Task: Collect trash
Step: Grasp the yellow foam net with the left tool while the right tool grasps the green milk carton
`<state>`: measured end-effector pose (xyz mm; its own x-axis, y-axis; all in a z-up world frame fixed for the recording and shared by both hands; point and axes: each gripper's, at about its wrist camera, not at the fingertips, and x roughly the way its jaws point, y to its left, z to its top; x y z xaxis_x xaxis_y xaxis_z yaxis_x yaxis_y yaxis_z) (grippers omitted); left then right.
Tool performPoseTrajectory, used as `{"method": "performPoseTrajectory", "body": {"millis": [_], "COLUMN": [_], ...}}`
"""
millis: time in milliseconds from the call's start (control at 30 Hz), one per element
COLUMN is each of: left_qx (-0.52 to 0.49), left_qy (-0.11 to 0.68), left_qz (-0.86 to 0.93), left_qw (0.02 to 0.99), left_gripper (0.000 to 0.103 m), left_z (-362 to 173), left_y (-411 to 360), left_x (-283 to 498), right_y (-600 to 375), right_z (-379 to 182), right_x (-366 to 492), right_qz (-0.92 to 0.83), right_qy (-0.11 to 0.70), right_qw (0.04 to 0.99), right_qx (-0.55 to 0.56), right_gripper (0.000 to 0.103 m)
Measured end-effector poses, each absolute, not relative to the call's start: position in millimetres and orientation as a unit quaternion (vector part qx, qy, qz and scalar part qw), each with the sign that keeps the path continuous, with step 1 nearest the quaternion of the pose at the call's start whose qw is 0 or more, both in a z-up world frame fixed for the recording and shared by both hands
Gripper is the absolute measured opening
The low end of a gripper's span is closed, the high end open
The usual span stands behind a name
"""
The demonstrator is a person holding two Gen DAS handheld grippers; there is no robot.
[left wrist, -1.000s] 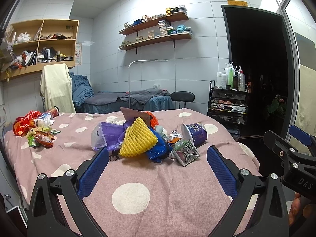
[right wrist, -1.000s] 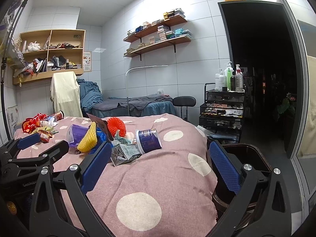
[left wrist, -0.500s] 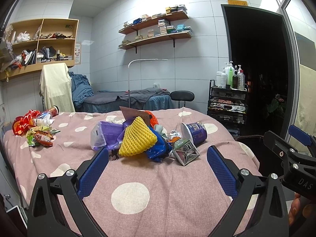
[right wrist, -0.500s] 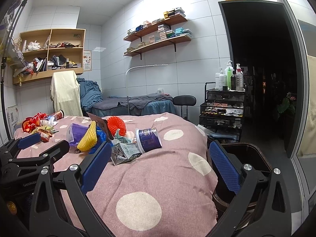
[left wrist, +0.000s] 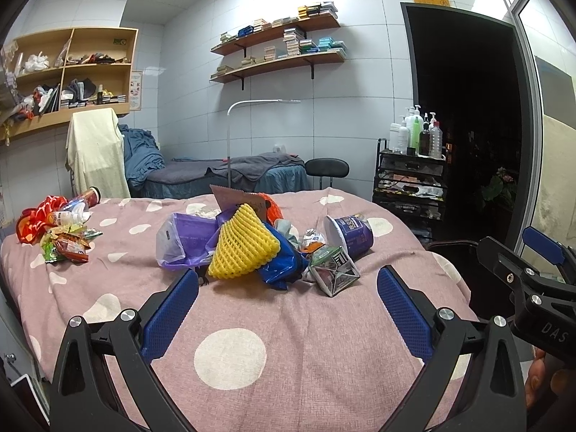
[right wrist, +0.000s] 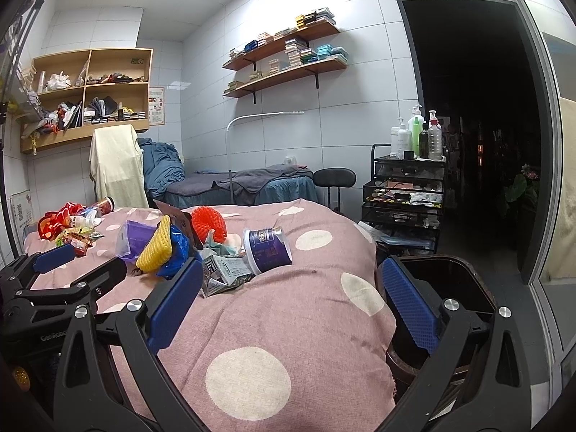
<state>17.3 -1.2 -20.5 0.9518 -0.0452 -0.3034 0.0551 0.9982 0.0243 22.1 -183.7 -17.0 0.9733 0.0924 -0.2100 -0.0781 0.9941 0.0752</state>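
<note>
A pile of trash lies mid-bed: a yellow foam net (left wrist: 244, 248), a purple bag (left wrist: 183, 239), a blue wrapper (left wrist: 282, 264), a crushed carton (left wrist: 334, 270) and a purple cup (left wrist: 351, 235) on its side. The cup (right wrist: 266, 244) and carton (right wrist: 223, 271) also show in the right wrist view. A second heap of wrappers (left wrist: 59, 232) lies at the bed's far left. My left gripper (left wrist: 288, 309) is open and empty, short of the pile. My right gripper (right wrist: 291, 298) is open and empty over the bed's right edge, beside a dark bin (right wrist: 450, 280).
The bed has a pink polka-dot cover (left wrist: 288, 324). A black trolley (right wrist: 403, 194) with bottles stands right of it, before a dark doorway. A stool (right wrist: 333, 180) and a second bed (right wrist: 237, 183) are behind. Shelves line the walls.
Both grippers have stayed nearly still; the views have barely shifted. Nothing was taken hold of.
</note>
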Motion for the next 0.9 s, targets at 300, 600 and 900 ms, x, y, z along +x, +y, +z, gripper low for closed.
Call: {"method": "performPoseTrajectory", "body": {"millis": [300, 600, 900], "left_qx": [0.006, -0.035, -0.02], "left_qy": [0.218, 0.269, 0.317], "left_qz": [-0.037, -0.049, -0.046], "left_qw": [0.975, 0.961, 0.947], "left_gripper": [0.098, 0.098, 0.089], "left_z": [-31, -27, -28], "left_y": [18, 42, 37], "left_x": [48, 99, 154], "right_y": [-183, -154, -119], "right_z": [-24, -30, -40], "right_x": [48, 99, 133], "right_qz": [0.044, 0.085, 0.104], "right_qy": [0.157, 0.244, 0.293], "right_qw": [0.986, 0.966, 0.948], "right_qx": [0.033, -0.003, -0.065], "right_gripper": [0.098, 0.098, 0.098]}}
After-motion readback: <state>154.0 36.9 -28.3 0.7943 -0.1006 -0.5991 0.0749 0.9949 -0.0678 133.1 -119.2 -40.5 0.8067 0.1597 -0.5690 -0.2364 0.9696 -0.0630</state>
